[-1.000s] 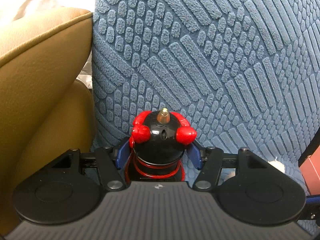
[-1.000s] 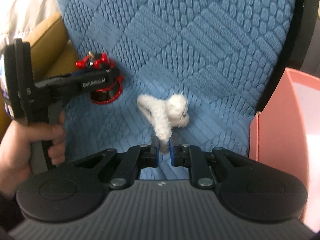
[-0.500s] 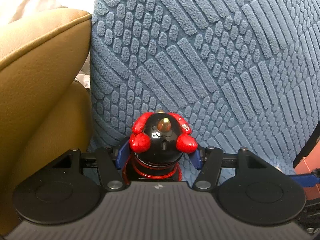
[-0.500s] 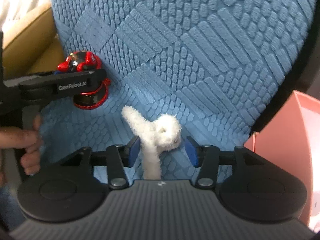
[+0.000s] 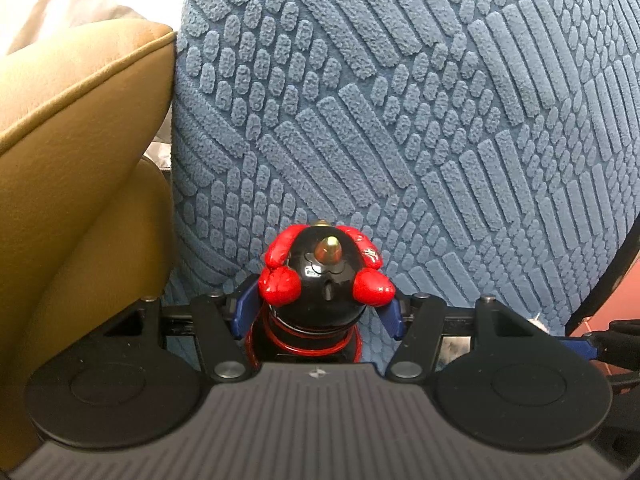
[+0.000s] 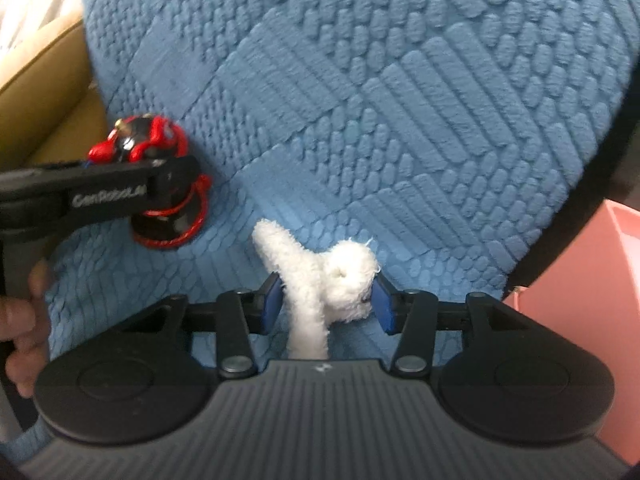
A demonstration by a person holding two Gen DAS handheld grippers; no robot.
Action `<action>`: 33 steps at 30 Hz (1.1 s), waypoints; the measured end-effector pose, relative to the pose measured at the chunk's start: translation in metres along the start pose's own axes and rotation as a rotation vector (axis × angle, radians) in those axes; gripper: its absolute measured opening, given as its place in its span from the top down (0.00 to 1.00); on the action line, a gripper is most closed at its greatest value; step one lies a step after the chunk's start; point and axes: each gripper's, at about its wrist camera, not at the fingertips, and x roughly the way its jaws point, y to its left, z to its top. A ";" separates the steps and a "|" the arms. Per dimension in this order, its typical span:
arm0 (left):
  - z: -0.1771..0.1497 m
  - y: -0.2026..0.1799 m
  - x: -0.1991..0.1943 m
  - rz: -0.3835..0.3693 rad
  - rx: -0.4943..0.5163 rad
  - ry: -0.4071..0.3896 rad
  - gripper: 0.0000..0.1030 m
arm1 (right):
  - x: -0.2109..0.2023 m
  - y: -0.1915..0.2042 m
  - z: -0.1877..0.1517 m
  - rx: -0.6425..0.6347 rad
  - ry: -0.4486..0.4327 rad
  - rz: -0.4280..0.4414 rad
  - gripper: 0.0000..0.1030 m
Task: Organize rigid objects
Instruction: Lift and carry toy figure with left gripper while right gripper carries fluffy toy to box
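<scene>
left wrist view: the left gripper (image 5: 318,312) has its jaws closed tight on the red and black toy (image 5: 325,280), low at 6 o'clock over the blue cushion (image 5: 400,120). it is round and shiny, so it could slip out.

right wrist view: the right gripper (image 6: 325,300) has jaws wide around the white fluffy toy (image 6: 324,280), not squeezing. the pink box (image 6: 592,300) waits at 3 o'clock. a soft grab could miss.

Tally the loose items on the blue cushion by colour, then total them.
Black and red: 1, the toy, held in the left gripper.
White: 1, the fluffy piece, lying between the open jaws of the right gripper.
Total: 2
</scene>
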 end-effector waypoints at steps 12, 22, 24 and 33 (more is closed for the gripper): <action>0.004 -0.029 -0.044 -0.066 -0.001 -0.009 0.36 | -0.037 -0.011 -0.033 0.163 -0.007 0.006 0.52; -0.005 -0.053 -0.116 -0.130 -0.012 0.014 0.36 | -0.099 -0.008 -0.052 0.170 -0.016 -0.012 0.52; -0.008 -0.056 -0.127 -0.136 -0.006 0.016 0.36 | -0.115 -0.011 -0.055 0.173 -0.027 -0.026 0.52; -0.015 -0.060 -0.185 -0.154 -0.019 0.033 0.36 | -0.187 -0.002 -0.078 0.182 -0.049 -0.034 0.52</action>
